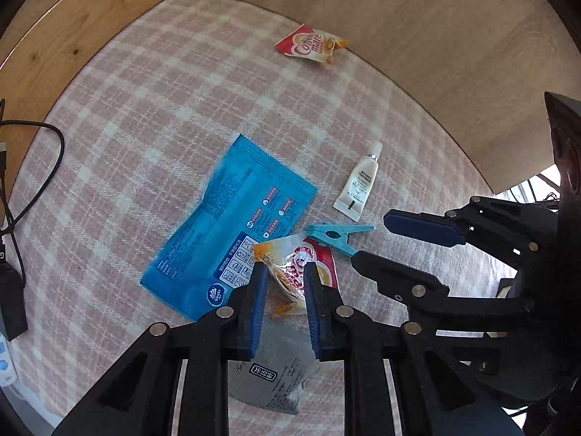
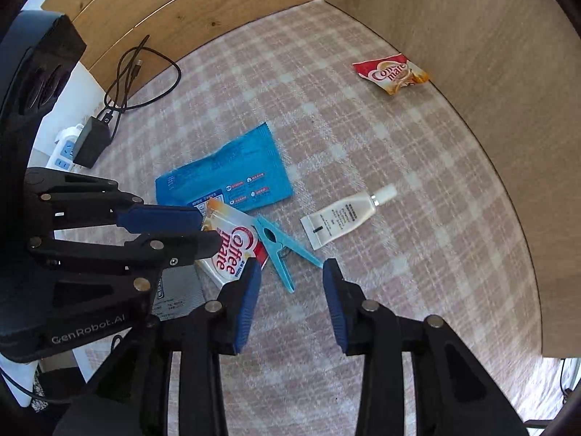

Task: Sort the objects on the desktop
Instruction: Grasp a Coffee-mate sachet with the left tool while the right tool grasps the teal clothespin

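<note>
I am closing my left gripper (image 1: pixel 282 287) narrowly around the Coffee-mate sachet (image 1: pixel 296 276) at six o'clock on the desk (image 1: pixel 163 109), right gripper (image 2: pixel 291 283) gaping wide, fearing the slick foil slips free.

Coffee-mate sachet (image 2: pixel 232 245) overlaps blue wipes pack (image 2: pixel 232 178); blue clothespin (image 2: pixel 281 249) alongside, white tube (image 2: pixel 345 214) right (second sachet (image 2: pixel 392 72) far).

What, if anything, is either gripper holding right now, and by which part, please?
The left gripper is closed on the red-and-white Coffee mate sachet, pinching its orange end. The right gripper is open and empty beside the light blue plastic clothespin.
</note>
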Demonstrator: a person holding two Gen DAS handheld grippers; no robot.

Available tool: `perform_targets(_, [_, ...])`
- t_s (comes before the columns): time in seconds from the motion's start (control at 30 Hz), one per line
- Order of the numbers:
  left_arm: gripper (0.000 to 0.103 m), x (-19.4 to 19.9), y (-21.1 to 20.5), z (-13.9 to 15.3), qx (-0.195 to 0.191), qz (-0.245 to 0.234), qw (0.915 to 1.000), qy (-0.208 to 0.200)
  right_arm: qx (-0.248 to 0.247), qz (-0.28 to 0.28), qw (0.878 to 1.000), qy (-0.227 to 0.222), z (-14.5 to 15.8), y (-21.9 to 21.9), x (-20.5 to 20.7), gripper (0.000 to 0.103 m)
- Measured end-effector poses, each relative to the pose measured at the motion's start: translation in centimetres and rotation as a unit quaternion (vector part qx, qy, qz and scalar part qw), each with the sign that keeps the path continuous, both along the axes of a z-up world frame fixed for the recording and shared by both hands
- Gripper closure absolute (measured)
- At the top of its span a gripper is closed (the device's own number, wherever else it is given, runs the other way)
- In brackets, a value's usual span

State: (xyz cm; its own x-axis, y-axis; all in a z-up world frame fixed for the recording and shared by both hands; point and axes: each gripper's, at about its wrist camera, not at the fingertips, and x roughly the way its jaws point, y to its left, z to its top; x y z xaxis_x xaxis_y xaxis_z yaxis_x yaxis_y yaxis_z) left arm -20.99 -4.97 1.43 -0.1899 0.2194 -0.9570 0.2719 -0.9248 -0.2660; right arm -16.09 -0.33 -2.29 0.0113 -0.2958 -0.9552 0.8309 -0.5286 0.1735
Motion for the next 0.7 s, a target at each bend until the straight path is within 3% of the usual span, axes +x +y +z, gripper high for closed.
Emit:
perform_targets(0.27, [0.085, 0.1, -0.2, -1.3, 0.010, 0.001, 0.9999, -0.007, -0.013, 0.035, 0.999, -0.012, -0.4, -0.2, 0.0, 0.068])
perform_targets(0.37, [0.080, -0.7, -0.2, -1.7, 0.008, -0.001, 0.9999, -0.009, -0.006, 0.053, 0.999, -0.006, -0.8, -0.7, 0.5, 0.068])
perform_targets(0.57, [0.081, -1.9, 0.5, -2.0, -0.011, -0.008, 0.9998, -0.013, -0.001, 0.068, 0.998, 0.013, -1.0, -1.5, 0.7, 0.067])
perform_targets(0.7, [0.085, -2.0, 1.0, -2.2, -0.027, -0.023, 0.9993, -0.013, 0.023, 0.082, 0.996, 0.001, -1.6, -1.2, 1.2, 0.068])
